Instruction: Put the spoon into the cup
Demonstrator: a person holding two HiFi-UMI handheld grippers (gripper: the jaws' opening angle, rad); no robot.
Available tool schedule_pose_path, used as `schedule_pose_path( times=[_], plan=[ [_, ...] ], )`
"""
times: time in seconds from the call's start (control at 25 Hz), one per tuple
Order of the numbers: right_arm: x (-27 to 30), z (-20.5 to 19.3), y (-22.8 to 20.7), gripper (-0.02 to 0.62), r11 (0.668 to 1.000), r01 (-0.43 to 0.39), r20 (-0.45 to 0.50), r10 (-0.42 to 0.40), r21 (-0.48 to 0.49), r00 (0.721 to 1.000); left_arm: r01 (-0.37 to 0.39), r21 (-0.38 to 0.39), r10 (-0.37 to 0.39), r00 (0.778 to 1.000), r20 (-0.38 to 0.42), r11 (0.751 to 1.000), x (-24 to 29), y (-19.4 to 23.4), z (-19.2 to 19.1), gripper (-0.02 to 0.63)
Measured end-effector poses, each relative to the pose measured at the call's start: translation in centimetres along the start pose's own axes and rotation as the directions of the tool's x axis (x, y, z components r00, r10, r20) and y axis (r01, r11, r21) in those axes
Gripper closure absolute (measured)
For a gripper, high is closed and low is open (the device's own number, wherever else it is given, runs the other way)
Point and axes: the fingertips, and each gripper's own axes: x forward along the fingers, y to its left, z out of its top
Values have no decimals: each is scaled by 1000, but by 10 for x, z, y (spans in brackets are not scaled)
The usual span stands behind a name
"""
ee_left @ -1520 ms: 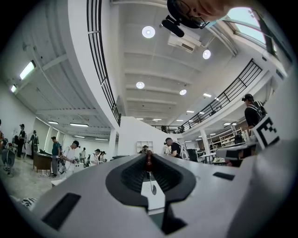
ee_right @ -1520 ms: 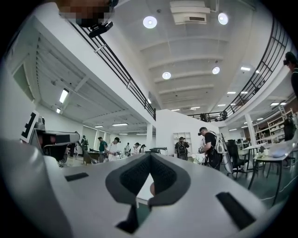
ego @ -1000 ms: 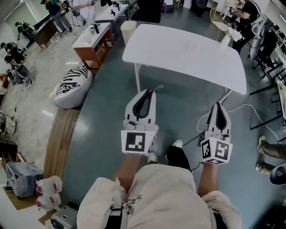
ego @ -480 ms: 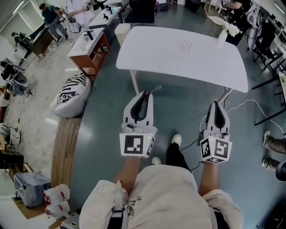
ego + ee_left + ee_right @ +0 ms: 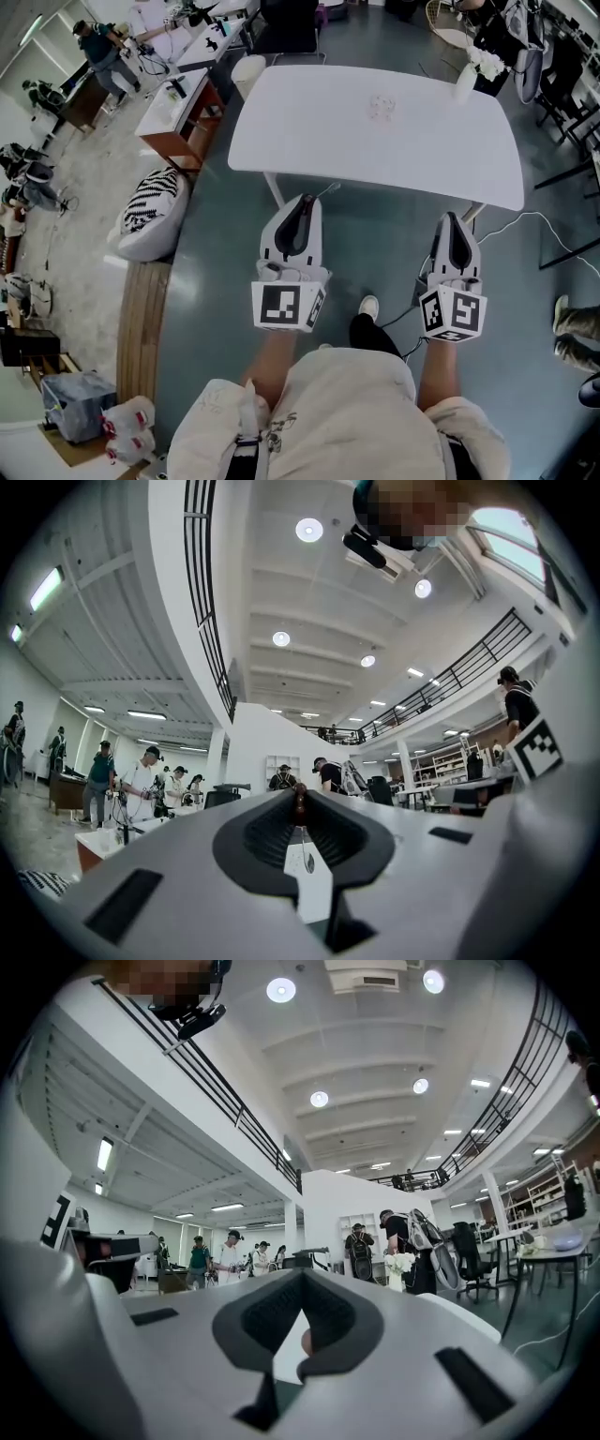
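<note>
A clear glass cup stands on the white table ahead of me. My left gripper is held level in front of my body, short of the table's near edge. It is shut on a thin metal spoon, which sticks out to the right past the tips. In the left gripper view the jaws meet at the left gripper's tip, with the spoon showing in the gap below. My right gripper is alongside, shut with nothing in it; in its own view the right gripper has its jaws together.
A white vase of flowers stands at the table's far right corner. A striped beanbag and a wooden bench lie to the left. A white cable runs over the floor at the right. Desks and people fill the far left.
Both grippers have come forward together and the table now lies closer in front of them. The spoon stays in the left gripper.
</note>
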Motion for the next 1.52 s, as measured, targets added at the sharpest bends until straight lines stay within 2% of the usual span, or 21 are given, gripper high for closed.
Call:
schedule_pose_path(
  times=[0.36, 0.56, 0.8, 1.2, 1.52],
  plan=[
    [62, -3, -64, 607, 1000, -7, -14, 7, 20, 1000, 6, 19, -5, 1000, -17, 1000, 86, -28, -7, 571],
    [84, -4, -100, 607, 998, 10, 1, -10, 56, 1000, 4, 34, -4, 1000, -19, 999, 120, -45, -11, 571],
    [116, -9, -130, 607, 998, -12, 7, 12, 69, 1000, -4, 48, 5, 1000, -22, 999, 161, -60, -17, 571],
    [161, -20, -151, 607, 997, -12, -11, 13, 77, 1000, 5, 53, -3, 1000, -31, 999, 213, -61, -27, 571],
    [227, -39, -141, 607, 999, 7, -41, -5, 48, 999, 34, 13, -34, 998, -46, 999, 274, -19, -61, 571]
  ],
)
